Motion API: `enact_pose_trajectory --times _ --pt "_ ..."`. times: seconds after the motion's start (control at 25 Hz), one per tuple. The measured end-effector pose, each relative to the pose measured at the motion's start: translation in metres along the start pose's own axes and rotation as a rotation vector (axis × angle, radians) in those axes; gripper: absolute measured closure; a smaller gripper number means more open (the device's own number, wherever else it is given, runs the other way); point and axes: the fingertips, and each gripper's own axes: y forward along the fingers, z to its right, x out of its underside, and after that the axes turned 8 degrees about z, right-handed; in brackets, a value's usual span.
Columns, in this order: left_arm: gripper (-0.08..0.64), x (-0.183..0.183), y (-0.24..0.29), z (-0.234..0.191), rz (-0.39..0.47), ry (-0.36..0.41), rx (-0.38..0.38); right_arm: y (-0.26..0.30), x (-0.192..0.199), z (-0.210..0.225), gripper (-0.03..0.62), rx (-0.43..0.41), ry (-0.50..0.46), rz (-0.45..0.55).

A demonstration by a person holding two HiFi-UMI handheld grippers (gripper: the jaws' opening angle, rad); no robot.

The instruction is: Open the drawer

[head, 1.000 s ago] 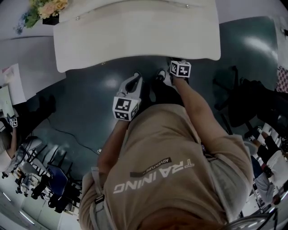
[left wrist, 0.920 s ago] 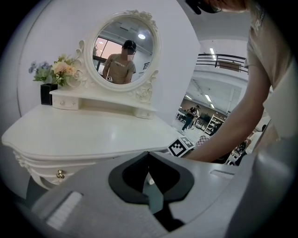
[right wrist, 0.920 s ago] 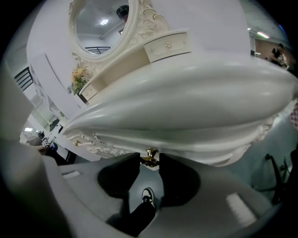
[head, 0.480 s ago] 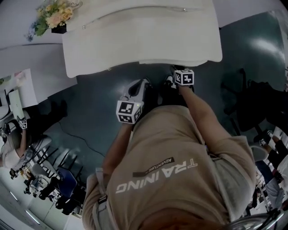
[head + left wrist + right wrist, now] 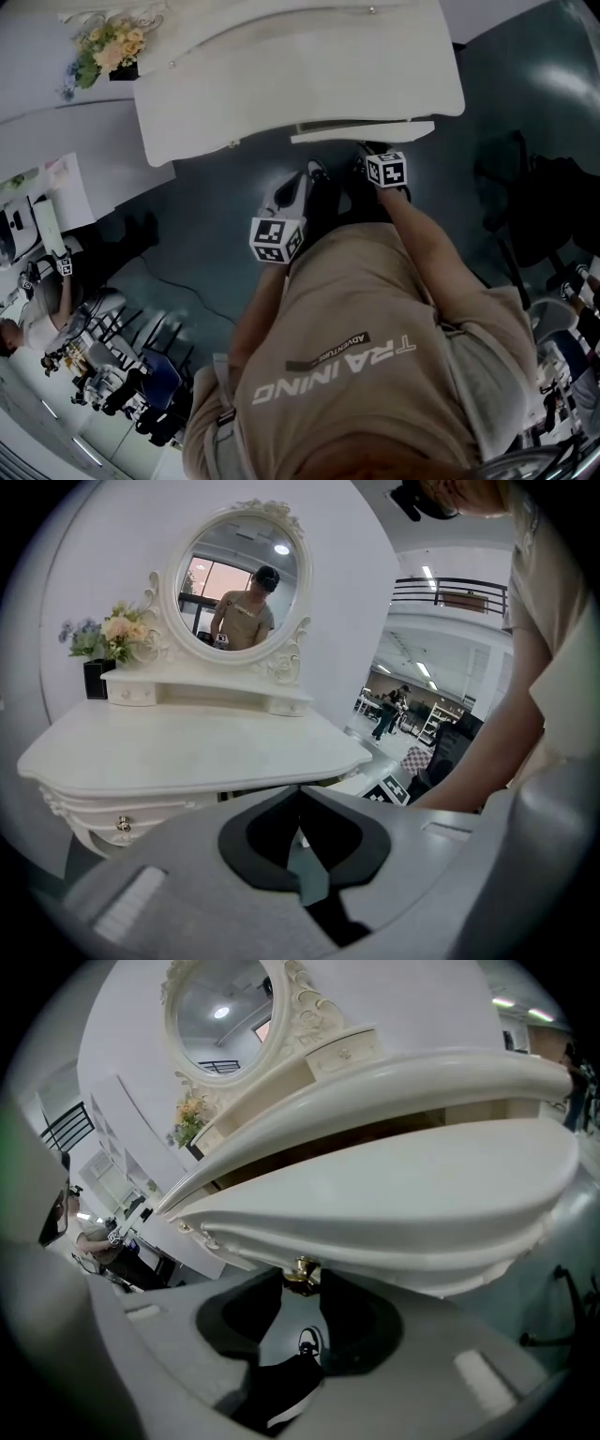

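The white dressing table fills the top of the head view. Its drawer juts out a little from under the tabletop, and in the right gripper view its curved white front spans the picture. My right gripper is shut on the drawer's brass knob, which sits between the fingertips. In the head view, that right gripper reaches under the table edge. My left gripper hangs lower left of the drawer, over the floor, touching nothing. Seen from the left gripper view, the left gripper has its jaws together and empty.
An oval mirror and a vase of flowers stand on the table's back shelf. Another small knob is on the table's left front. Black chairs stand on the dark floor at the right; people and stacked chairs are at the far left.
The drawer has slid out from under the tabletop, and my right gripper has come back toward the person with the knob in it. The left gripper has drifted slightly.
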Motion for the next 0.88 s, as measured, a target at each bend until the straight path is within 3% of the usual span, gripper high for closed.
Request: enact_pose_trajectory --times 0.24,0.48,0.88 --pt "0.561 0.000 -0.005 -0.006 0.025 -0.014 -0.006 -0.008 0.014 -0.008 0.463 -0.022 0.000 0.020" --pt "0.561 0.003 -0.028 0.008 0.005 0.038 0.112 -0.033 0.048 -0.022 0.462 0.025 0.009 -0.035" --pt "0.561 0.033 -0.077 -0.011 0.001 0.053 0.213 -0.058 0.087 -0.039 0.462 0.121 0.019 -0.053"
